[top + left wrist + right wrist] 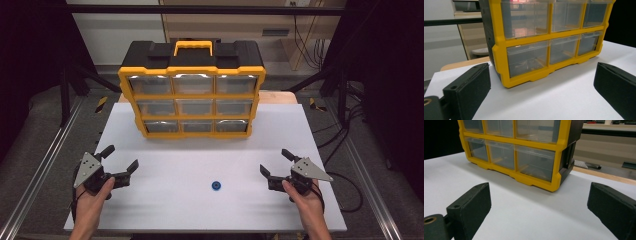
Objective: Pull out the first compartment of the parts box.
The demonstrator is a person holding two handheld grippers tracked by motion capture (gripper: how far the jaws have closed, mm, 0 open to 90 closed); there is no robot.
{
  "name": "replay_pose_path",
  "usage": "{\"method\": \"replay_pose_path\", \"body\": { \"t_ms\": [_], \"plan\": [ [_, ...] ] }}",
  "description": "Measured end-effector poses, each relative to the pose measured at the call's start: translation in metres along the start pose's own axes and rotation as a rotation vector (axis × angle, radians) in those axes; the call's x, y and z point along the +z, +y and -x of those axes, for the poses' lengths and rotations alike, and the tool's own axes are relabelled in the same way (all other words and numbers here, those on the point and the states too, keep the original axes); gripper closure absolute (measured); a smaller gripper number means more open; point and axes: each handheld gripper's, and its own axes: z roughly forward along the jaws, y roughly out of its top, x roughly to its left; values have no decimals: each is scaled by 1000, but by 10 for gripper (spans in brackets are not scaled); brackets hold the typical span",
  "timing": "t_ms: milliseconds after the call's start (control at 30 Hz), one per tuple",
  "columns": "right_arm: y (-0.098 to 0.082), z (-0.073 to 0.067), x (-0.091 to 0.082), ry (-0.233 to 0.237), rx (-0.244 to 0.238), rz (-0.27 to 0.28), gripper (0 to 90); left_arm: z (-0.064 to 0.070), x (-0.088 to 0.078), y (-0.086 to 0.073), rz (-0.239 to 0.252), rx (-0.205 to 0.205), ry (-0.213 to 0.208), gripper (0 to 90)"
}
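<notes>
High view, item list. Drawer cabinet (192,95): yellow frame, black top with a yellow carry handle (193,48), nine clear drawers in three rows of three, all pushed in flush. It stands at the far middle of the white bench (300,125) and serves as the landmark for what follows.

Blue ring-shaped part (216,186): small and round with a dark centre, lying alone on the bench well in front of the cabinet, slightly right of its midline. Nothing touches it.

Left gripper (120,165): in front of the cabinet and off its left corner, held in the person's left hand (92,202). Jaws released, spread wide, nothing between them. In the left gripper view they frame the cabinet's lower left drawers.

Right gripper (275,162): in front of the cabinet and off its right corner, held in the right hand (305,197). Jaws likewise released and empty. The right gripper view looks at the cabinet's lower right corner.

Progress, as judged: nothing is done yet. The blue part lies ungrasped between the two grippers and apart from both, and every drawer is closed. Likely remaining: pick up the part, open a drawer, place it, close the drawer.

Markings: no brand, label or legible writing on the cabinet, the drawers or the grippers. Drawer contents cannot be made out.
</notes>
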Motion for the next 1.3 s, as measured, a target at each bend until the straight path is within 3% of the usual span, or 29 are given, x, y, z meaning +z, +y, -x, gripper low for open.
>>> {"method": "replay_pose_path", "body": {
  "t_ms": [133,833,867,933,1033,1067,1133,1300],
  "plan": [
    [0,0,0,-3,2,-2,56,0,0,0,-15,13,45,6],
    [-3,-4,5,-22,-47,-51,53,10,10,-1,-96,133,96,12],
    [-2,-5,5,-25,-48,-54,50,11,8,0,-110,159,108,14],
    [-2,-5,4,-27,-52,-53,48,12,7,0,-119,173,120,15],
    [0,-5,5,-31,-53,-51,48,12,5,-1,-123,169,127,17],
    [0,-6,5,-35,-50,-52,48,11,6,-1,-136,141,148,29],
    [0,-6,4,-36,-53,-54,48,10,6,-1,-139,124,158,32],
    [1,-9,4,-35,-59,-59,48,12,2,3,-137,157,175,32]
  ]
}}
